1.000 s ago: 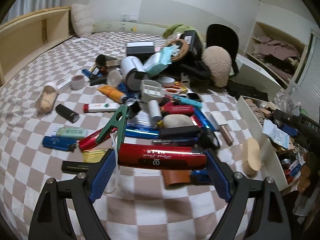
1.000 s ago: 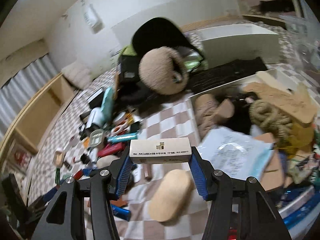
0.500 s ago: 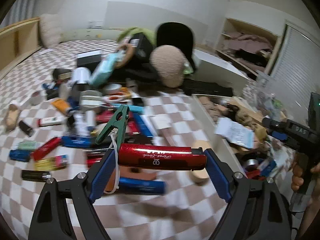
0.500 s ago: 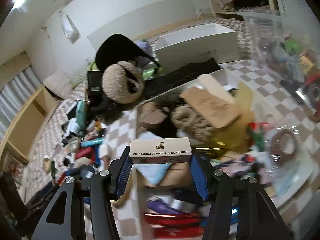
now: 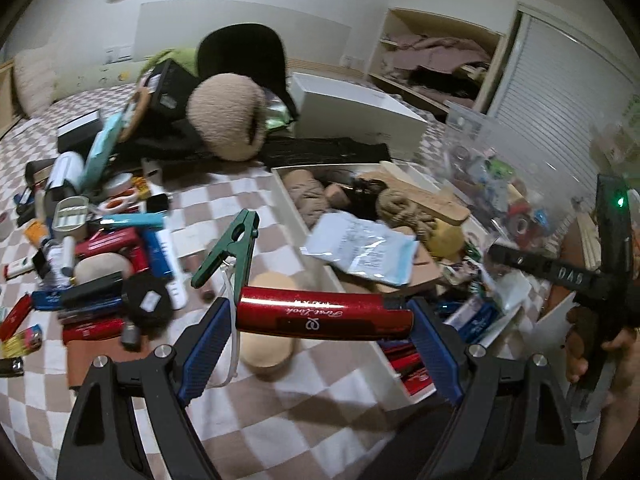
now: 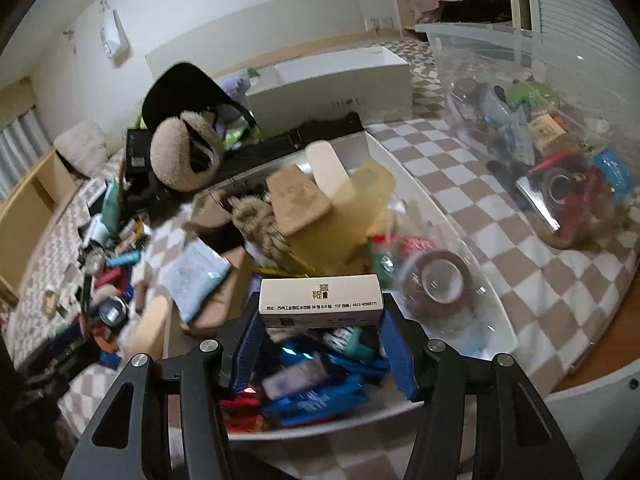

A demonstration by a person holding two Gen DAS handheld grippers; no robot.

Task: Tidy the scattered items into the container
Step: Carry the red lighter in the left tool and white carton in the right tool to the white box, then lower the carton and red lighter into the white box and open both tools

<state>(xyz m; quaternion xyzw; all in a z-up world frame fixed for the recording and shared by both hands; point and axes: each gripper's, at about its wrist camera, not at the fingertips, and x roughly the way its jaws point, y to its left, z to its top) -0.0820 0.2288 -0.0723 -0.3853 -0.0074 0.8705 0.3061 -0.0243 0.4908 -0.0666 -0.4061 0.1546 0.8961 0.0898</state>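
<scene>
My left gripper [image 5: 320, 316] is shut on a red metallic tube [image 5: 324, 314] held crosswise, and a green clip [image 5: 230, 246] on a white cord sticks up by its left finger. It hangs over the checkered bed near the left wall of the white container [image 5: 294, 204]. My right gripper [image 6: 320, 312] is shut on a small white box [image 6: 320, 300] with printed text, above the near end of the white container [image 6: 452, 236], which is full of rope, cardboard, tape and blue packets. Scattered items [image 5: 100, 248] lie in a heap to the left.
A fluffy beige hat [image 5: 228, 118] and a black cap [image 5: 244, 56] lie behind the heap. A white box [image 5: 356, 114] and a black keyboard [image 5: 324, 150] lie beyond the container. A clear plastic bin [image 6: 540, 120] of items stands at the right. A hand [image 5: 592, 340] holds the other gripper's handle.
Both grippers have swung right from the heap toward the container, each still holding its item. The white box now hangs above the container's contents; the red tube has come close to the container's wall.
</scene>
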